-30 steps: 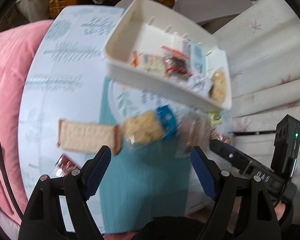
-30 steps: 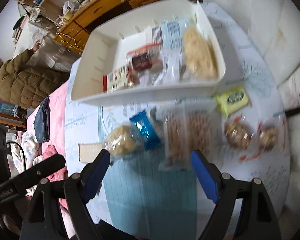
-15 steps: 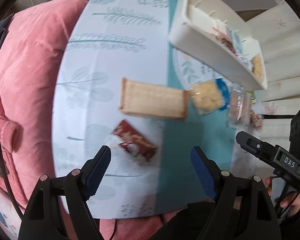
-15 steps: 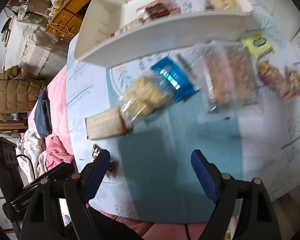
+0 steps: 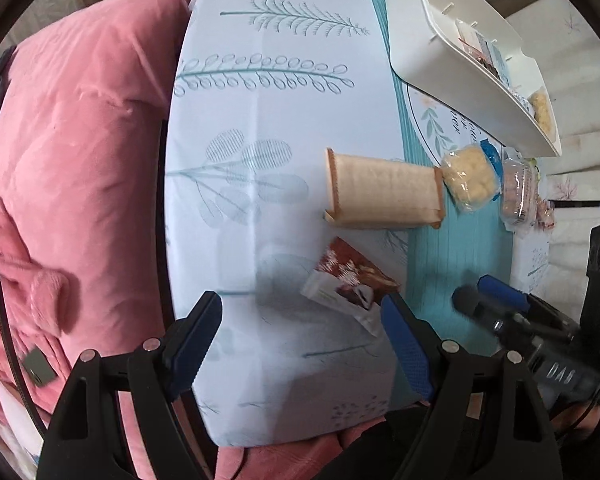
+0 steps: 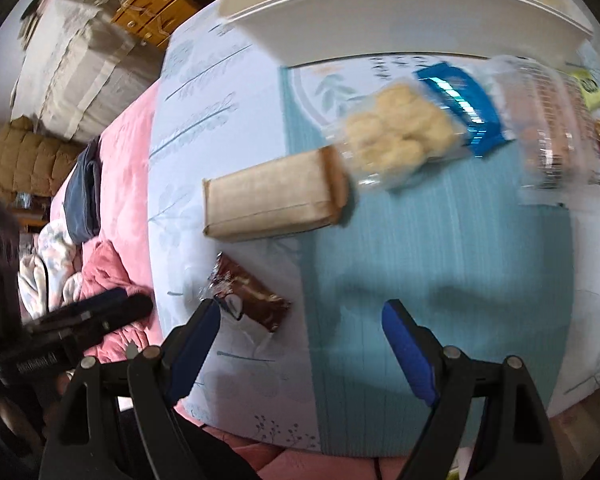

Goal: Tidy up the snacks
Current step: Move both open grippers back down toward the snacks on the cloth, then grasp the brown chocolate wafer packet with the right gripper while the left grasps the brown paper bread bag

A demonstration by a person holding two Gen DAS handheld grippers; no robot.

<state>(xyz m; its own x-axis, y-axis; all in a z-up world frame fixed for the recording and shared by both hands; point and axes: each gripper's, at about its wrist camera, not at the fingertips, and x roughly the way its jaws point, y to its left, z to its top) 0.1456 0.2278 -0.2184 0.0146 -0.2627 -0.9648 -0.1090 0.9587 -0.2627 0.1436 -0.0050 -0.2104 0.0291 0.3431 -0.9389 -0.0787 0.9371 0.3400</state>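
Note:
A brown snack packet [image 5: 350, 282] [image 6: 248, 300] lies near the table's front edge. My left gripper [image 5: 300, 340] is open just short of it, the packet near its right finger. My right gripper [image 6: 300, 344] is open and empty, the packet by its left finger. A tan cracker pack [image 5: 384, 194] [image 6: 272, 200] lies behind it, then a clear bag of pale cookies [image 5: 468, 178] [image 6: 396, 132], a blue packet [image 6: 464, 108] and a clear biscuit pack [image 5: 518, 188] [image 6: 556, 132]. The white basket [image 5: 452, 68] [image 6: 380, 16] at the back holds several snacks.
The table wears a pale leaf-print cloth [image 5: 268, 120] with a teal stripe [image 6: 420, 248]. A pink sofa cushion [image 5: 80, 140] lies left of the table. The right gripper's body [image 5: 532, 328] shows at the lower right of the left view. A yellow packet [image 6: 592, 88] lies far right.
Both grippers have pulled back and swung left, away from the basket toward the table's front edge. The brown packet now sits close to the left gripper's fingers. Both stay open.

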